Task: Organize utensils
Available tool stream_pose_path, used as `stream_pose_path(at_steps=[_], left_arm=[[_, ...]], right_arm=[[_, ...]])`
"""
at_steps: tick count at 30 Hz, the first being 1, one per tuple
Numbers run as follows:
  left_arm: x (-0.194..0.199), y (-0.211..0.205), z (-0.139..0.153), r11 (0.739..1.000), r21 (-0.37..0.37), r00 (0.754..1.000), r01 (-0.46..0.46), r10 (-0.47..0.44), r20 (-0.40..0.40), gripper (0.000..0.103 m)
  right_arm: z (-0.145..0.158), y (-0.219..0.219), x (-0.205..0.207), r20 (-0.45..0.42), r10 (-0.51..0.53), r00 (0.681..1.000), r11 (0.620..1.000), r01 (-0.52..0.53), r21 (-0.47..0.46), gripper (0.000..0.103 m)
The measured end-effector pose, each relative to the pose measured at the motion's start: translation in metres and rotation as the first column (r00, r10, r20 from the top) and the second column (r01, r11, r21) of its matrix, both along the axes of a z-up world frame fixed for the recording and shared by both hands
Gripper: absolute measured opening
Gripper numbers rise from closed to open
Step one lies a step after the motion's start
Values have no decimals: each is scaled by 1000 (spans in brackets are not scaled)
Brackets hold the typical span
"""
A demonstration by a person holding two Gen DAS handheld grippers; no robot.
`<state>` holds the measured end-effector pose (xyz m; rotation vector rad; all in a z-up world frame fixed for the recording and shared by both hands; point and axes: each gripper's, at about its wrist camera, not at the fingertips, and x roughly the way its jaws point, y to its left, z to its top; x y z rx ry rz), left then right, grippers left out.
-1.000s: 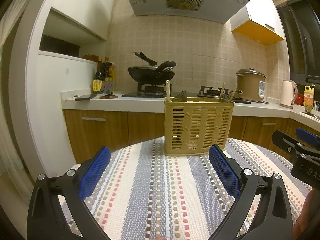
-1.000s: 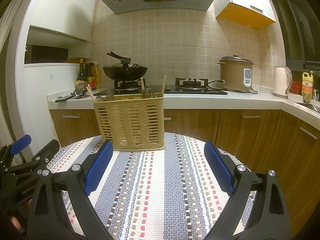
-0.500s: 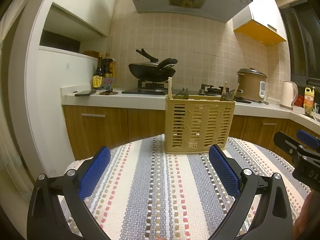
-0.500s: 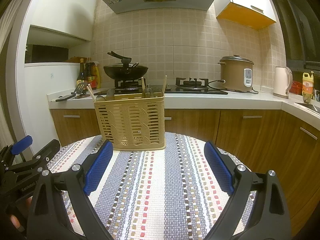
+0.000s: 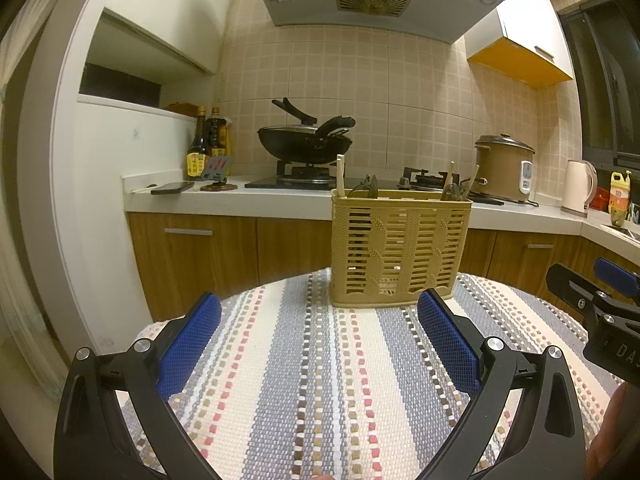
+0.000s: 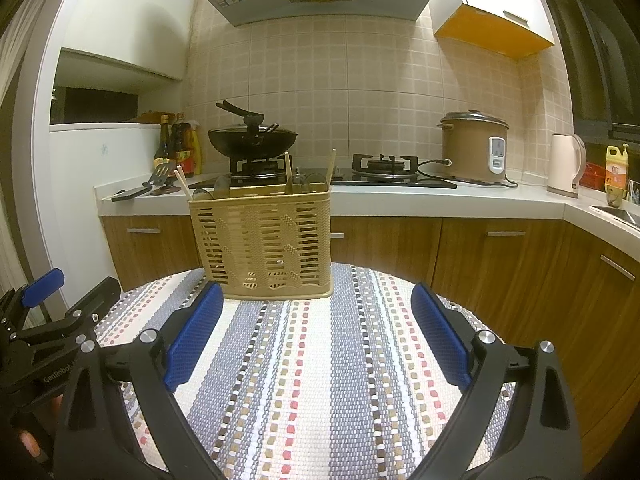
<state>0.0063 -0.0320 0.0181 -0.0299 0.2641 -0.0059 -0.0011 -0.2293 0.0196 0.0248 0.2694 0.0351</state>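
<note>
Standing at frame centre on the striped cloth (image 5: 304, 380), the tan utensil basket (image 5: 400, 252) already holds chopsticks (image 5: 340, 174) and dark utensils. Left gripper (image 5: 318, 340) and right gripper (image 6: 316, 332) hover low in frame, jaws spread, empty; little seems left.

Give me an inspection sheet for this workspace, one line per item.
Surface: round table under a striped woven cloth.
Job's things: tan slotted utensil basket upright at the far edge; chopsticks and darker utensils poke out of it.
Clutter: nothing seen on the cloth.
Grippers: left hand-held gripper and right hand-held gripper both open, empty, short of the basket.
Cables: rice cooker cord on the counter.
Surroundings: wok on the stove, sauce bottles, kettle.
</note>
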Motion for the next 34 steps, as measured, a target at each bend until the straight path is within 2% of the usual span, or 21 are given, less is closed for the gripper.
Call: stream_pose_path(at_steps=[16, 23, 29, 34], left_arm=[[1, -1, 0, 1000, 11, 1000, 0, 0, -12, 95], [-4, -4, -1, 999, 43, 999, -29, 28, 20, 96], [-1, -3, 0, 1000, 23, 1000, 5, -4, -10, 96], [1, 0, 0, 1000, 18, 1000, -12, 12, -12, 96]], right_arm=[[-1, 2, 2, -7, 4, 1000, 1000, -4, 1, 91], [-1, 1, 3, -8, -1, 1000, 1000, 1, 1, 91], [-2, -1, 4, -7, -2, 1000, 1000, 2, 7, 91], [-2, -1, 3, -6, -3, 1000, 1000, 3, 7, 91]])
